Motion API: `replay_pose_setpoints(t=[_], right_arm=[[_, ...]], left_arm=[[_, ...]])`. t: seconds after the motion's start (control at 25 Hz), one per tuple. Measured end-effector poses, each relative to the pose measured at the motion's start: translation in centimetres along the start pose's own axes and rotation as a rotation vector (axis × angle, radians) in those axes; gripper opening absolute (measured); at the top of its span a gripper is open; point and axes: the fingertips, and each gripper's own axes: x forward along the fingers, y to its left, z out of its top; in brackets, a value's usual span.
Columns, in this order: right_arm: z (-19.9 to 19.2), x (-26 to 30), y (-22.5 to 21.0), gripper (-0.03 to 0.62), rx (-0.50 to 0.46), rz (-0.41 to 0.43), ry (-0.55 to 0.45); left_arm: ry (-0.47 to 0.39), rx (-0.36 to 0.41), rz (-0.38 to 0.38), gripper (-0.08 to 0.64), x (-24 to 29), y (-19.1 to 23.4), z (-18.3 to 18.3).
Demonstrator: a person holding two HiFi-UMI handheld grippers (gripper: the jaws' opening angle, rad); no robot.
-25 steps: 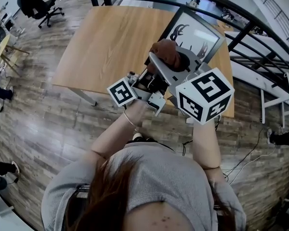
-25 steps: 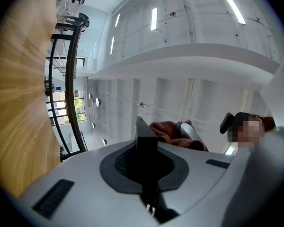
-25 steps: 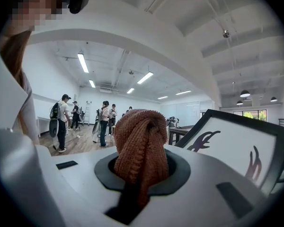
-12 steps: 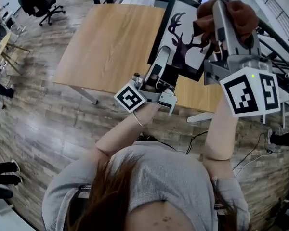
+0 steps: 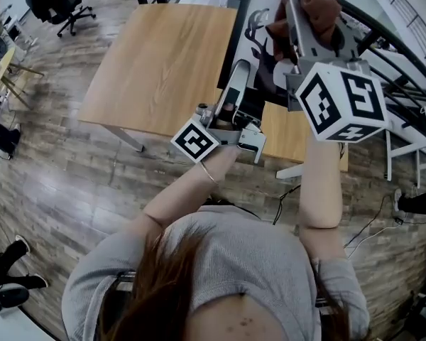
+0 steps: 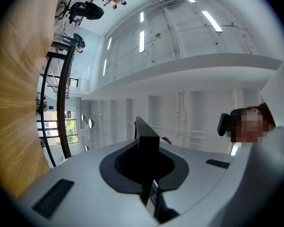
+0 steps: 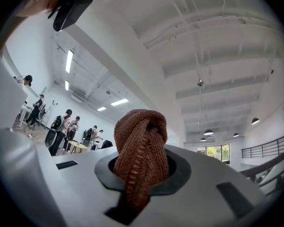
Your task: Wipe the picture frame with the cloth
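Got the left tool [image 5: 238, 73] pinched shut on the black edge of the picture frame [image 5: 258, 33], keeping it tilted up over the far right side of the counter [image 5: 163, 62]. Right tool [image 5: 305, 9] clamped on the bunched brown cloth [image 5: 321, 4], up high by the frame's top, can't tell if touching

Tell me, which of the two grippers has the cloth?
The right gripper, on the head view's right: its jaws pinch the brown cloth. The left gripper instead clamps its jaws on the black edge of the picture frame.
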Motion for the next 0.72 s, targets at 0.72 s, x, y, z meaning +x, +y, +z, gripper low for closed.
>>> replay_pose_setpoints(t=[0.72], right_arm=[[-7.1, -5.6, 5.1, 0.074, 0.054, 0.106, 0.126]], left_arm=[[-0.068, 0.011, 0.012, 0.017, -0.1, 0.9, 0.5]])
